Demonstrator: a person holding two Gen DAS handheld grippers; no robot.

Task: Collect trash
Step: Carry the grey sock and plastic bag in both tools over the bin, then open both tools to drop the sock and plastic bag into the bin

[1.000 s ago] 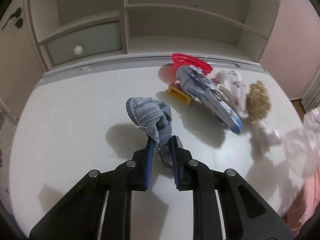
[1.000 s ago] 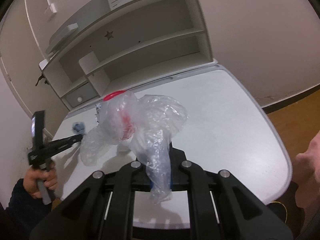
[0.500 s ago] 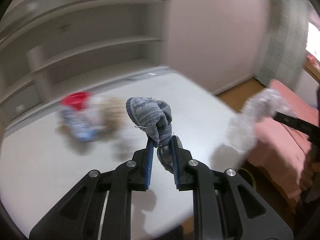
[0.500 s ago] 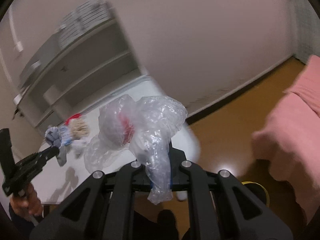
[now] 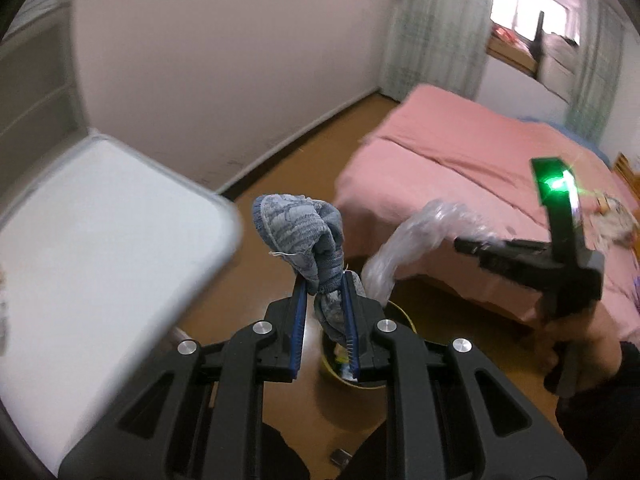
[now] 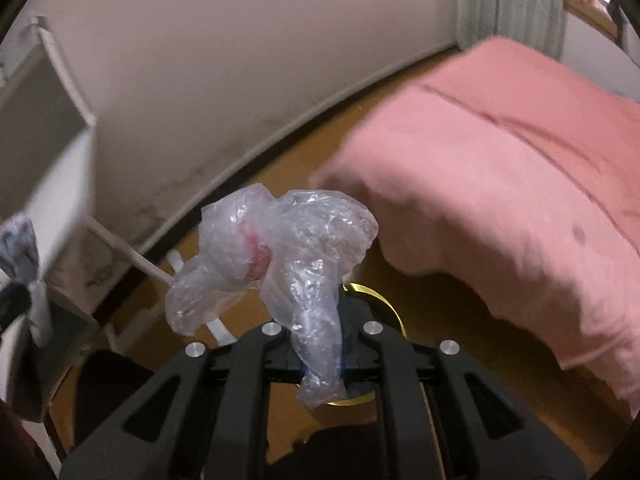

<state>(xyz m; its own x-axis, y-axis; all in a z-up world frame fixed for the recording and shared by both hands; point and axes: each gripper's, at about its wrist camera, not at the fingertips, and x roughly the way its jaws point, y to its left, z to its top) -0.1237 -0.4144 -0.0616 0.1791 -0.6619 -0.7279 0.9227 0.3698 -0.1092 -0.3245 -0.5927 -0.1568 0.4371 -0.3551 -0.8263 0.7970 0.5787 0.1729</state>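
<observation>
Your left claw (image 5: 325,312) is closed tight on a bunched-up gray-blue sock (image 5: 302,240). The sock sticks up past the blue pads, in the middle of the left wrist view. Your right claw (image 6: 320,344) is closed on a crumpled clear plastic bag (image 6: 280,248) with something red inside. It pinches the bag by its twisted neck, so the puffy part stands above the fingers.

Both claws point down at a round yellow bin (image 5: 400,360) on the brown floor. It sits low in the middle of both views, partly hidden behind each claw. This looks like the reason you hold both things here: they are trash, and the bin is where they should go.

The white worktop (image 5: 100,240) fills the left of the left wrist view, with its corner close to the sock. A pink bed (image 6: 500,184) fills the right side, near the bin. In the left wrist view the plastic bag hangs just above the bin rim, so the two claws are close and could bump.
</observation>
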